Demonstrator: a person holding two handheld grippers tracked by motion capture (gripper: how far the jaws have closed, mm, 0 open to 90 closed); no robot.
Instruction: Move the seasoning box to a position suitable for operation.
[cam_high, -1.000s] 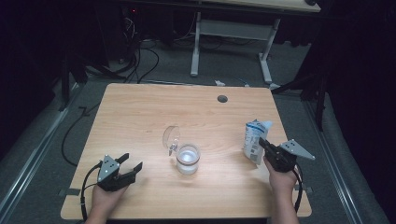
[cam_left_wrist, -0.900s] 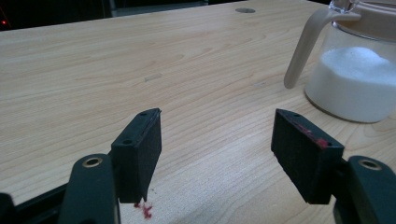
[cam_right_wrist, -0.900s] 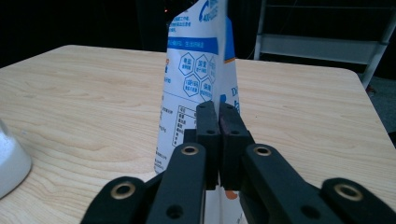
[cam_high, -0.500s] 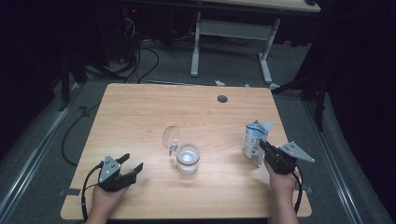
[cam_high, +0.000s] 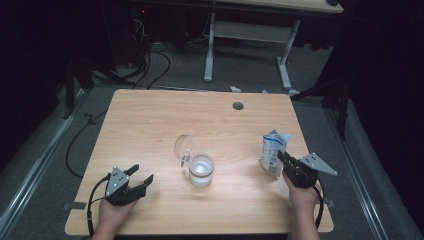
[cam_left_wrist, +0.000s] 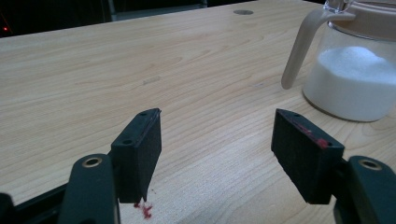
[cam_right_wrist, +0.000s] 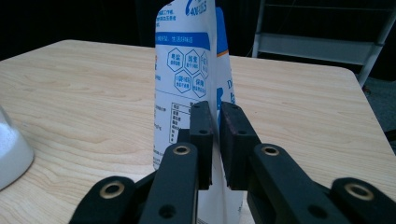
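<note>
On the wooden surface (cam_high: 150, 130) we see everything laid out from above, with our two hands at the near edge. Near the middle stands a glass jar (cam_high: 201, 170) (hinged lid tipped open behind it), part filled with white grains. In the left gripper view the jar (cam_left_wrist: 357, 74) sits ahead and to the side of the jaws, well apart from them. At the right side a white-and-blue printed bag (cam_high: 274, 152) stands upright. Our right claw (cam_high: 284, 162) is narrow, its pads on either side of the bag's thin edge; in the right gripper view the bag (cam_right_wrist: 187, 70) rises between the jaws, which have just been opening a little, and we cannot tell if the pads press on it. Our left claw (cam_high: 141, 176) rests at the near left, jaws wide with nothing between them.
</note>
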